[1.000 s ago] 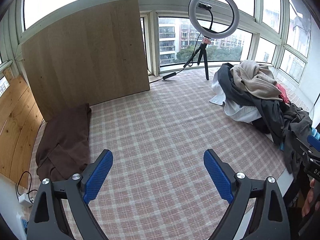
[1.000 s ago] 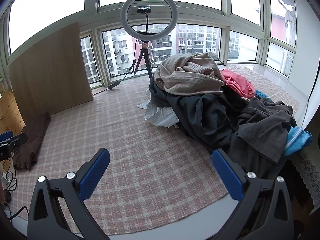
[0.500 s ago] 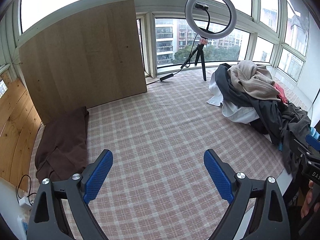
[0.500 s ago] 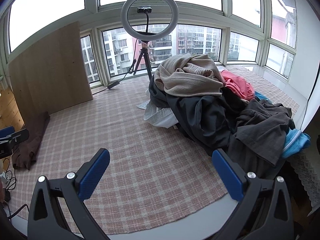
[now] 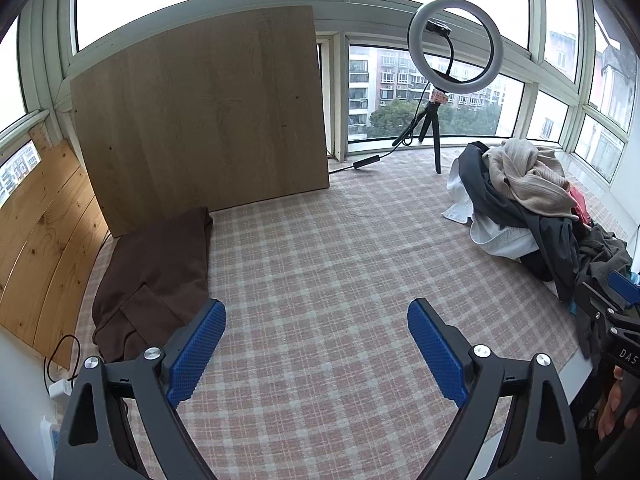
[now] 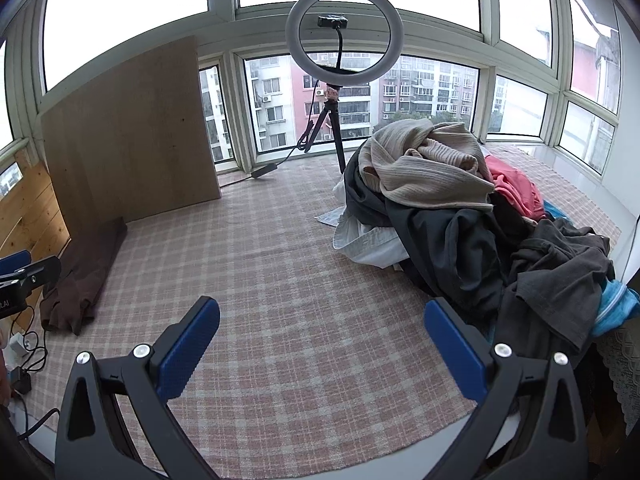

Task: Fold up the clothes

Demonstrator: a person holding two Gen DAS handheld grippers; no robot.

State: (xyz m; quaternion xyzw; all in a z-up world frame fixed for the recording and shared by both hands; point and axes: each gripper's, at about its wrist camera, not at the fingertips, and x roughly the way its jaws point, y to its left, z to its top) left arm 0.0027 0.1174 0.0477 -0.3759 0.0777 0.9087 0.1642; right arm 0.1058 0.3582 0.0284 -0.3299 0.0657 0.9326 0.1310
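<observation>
A pile of unfolded clothes (image 6: pixel 460 224) lies at the right of the checked cloth (image 6: pixel 288 288): a beige knit (image 6: pixel 424 168) on top, dark garments, a white one, a pink one and a blue one. The pile also shows in the left wrist view (image 5: pixel 528 200). A folded brown garment (image 5: pixel 156 272) lies at the left by the wooden board; it also shows in the right wrist view (image 6: pixel 84 276). My left gripper (image 5: pixel 316 320) is open and empty above the cloth. My right gripper (image 6: pixel 320 320) is open and empty, left of the pile.
A wooden board (image 5: pixel 204 128) leans against the windows at the back left. A ring light on a tripod (image 6: pixel 344 40) stands at the back with its cable on the cloth. Cables and a charger (image 6: pixel 20 344) lie off the left edge.
Both views have shifted slightly; the left wrist view turned left and now shows more of the board and brown garment. Both grippers stay open and empty.
</observation>
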